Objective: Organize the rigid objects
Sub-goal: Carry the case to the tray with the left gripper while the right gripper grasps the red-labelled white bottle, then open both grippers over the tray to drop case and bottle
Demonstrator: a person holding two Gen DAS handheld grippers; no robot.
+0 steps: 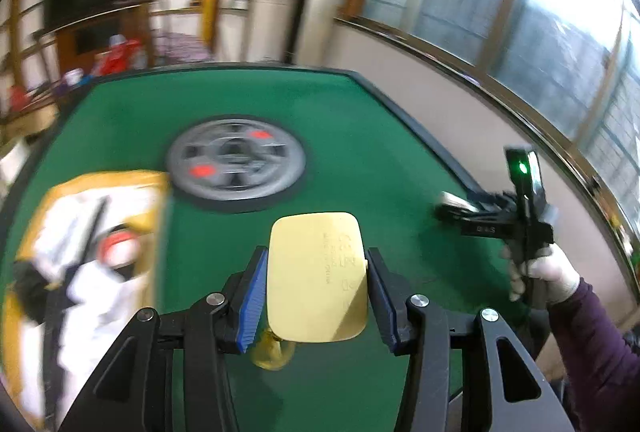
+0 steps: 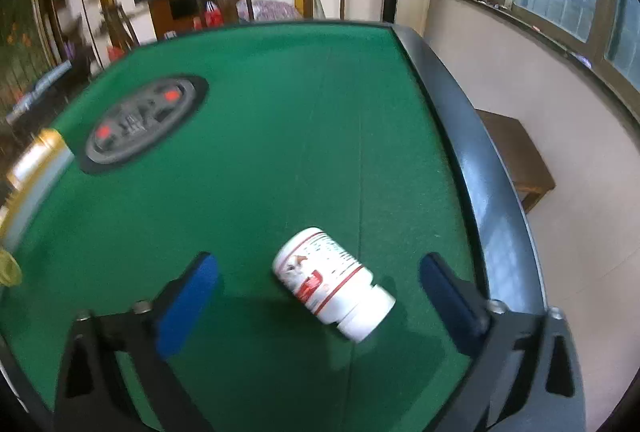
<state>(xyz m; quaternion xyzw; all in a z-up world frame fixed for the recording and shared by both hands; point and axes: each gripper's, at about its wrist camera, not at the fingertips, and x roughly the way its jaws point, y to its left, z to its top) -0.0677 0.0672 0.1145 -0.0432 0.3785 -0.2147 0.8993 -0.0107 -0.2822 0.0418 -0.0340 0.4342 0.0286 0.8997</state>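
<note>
We've got our left gripper (image 1: 317,294) clamped on a flat yellow plastic piece (image 1: 316,276), while our right gripper (image 2: 318,296) sits wide apart around a lying white plastic bottle (image 2: 334,282), not touching it.

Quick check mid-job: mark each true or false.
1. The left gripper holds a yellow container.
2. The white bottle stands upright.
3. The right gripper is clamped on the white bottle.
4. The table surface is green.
1. True: the left gripper grips the yellow container.
2. False: the white bottle lies on its side.
3. False: the right gripper is open, its pads clear of the bottle.
4. True: the table has a green surface.
</note>
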